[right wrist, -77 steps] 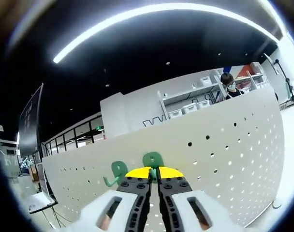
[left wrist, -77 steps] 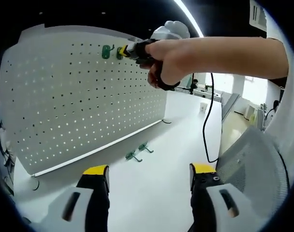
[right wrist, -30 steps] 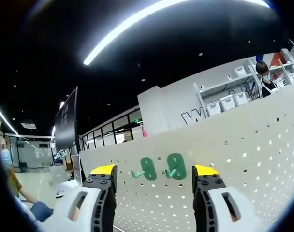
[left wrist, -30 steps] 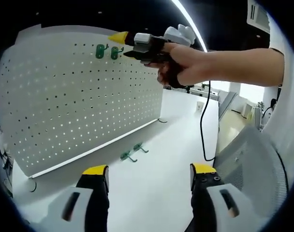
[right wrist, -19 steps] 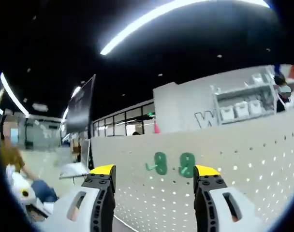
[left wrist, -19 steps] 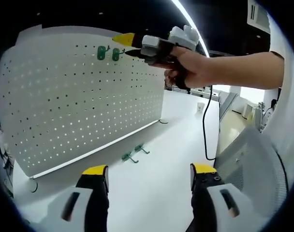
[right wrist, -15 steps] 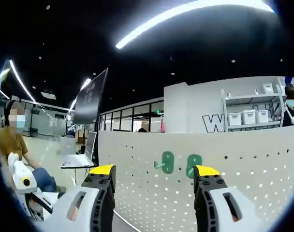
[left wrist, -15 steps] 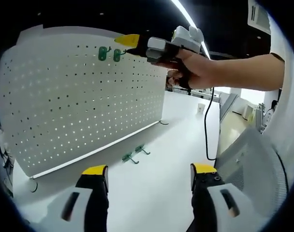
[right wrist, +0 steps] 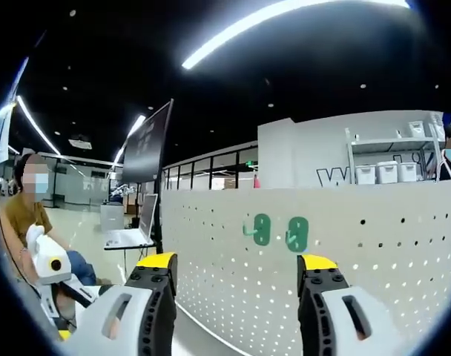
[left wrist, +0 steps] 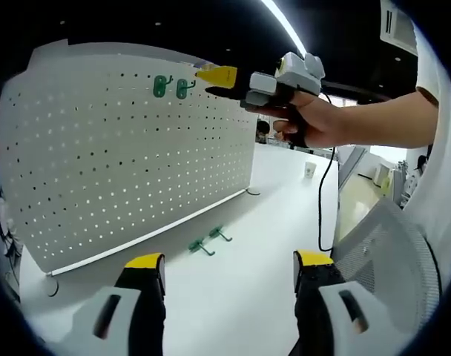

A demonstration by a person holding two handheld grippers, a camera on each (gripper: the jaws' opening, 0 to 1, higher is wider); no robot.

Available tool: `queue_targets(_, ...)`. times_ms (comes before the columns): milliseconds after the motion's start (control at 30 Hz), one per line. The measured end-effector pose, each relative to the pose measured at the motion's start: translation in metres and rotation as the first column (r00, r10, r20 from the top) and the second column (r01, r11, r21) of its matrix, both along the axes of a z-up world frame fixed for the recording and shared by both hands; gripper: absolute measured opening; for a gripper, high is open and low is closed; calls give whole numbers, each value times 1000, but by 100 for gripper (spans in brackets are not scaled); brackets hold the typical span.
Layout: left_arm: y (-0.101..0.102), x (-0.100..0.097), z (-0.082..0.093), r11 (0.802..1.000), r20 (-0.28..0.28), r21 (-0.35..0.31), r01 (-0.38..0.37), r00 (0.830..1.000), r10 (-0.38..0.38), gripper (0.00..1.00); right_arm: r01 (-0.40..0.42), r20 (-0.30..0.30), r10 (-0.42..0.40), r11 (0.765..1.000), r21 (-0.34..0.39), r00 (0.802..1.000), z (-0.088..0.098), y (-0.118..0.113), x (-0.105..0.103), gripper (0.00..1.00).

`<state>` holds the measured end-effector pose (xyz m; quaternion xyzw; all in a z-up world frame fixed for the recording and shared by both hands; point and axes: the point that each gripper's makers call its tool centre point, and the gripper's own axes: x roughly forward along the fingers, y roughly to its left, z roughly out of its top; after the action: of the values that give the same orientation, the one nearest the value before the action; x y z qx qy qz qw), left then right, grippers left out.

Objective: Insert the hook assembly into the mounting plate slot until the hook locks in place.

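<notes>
Two green hooks [left wrist: 171,87] hang side by side near the pegboard's [left wrist: 99,163] top edge; two more [left wrist: 209,242] lie on the table [left wrist: 240,297]. Both claws, left [left wrist: 229,268] and right [right wrist: 239,265], are spread, holding nothing. No legible writing.

The pegboard [right wrist: 403,245] runs off the right edge of the right gripper view, and its lower edge sits behind the right gripper [right wrist: 236,265]. In the left gripper view, the two green hooks on the table [left wrist: 208,242] are too small to tell their shape, and the hand [left wrist: 318,122] hides the right gripper's handle.
</notes>
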<state>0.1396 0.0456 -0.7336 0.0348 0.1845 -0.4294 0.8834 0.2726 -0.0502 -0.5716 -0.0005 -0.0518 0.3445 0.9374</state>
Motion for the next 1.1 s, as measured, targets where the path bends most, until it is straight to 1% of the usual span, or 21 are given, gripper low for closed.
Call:
queue_targets(100,-1,0,1,1000,2,0,1,1000,-1,73,7,-25,-7,1000,3,1000,-8,-7,-6,64)
queue_targets(333,0,1,0,1000,0,-1,0,1000,0,74,6,-43,-6,1000,-12,999,-22,-17,-21,65)
queue_targets(433,-1,2,1,1000,2,-3,1,1000,-1,74,9,-58,-10,1000,-29,998,-31,-21,-27,66)
queue_targets(800,-1,3,3,1000,2,-23,-4,1000,4,75,6,-94,-11,999,-46,995,-51,-31,-43,67)
queue_targets(1100,-1,3,5,1000,3,-27,-7,1000,7,75,5,-152,-15,998,-61,988,-74,-47,-61,67)
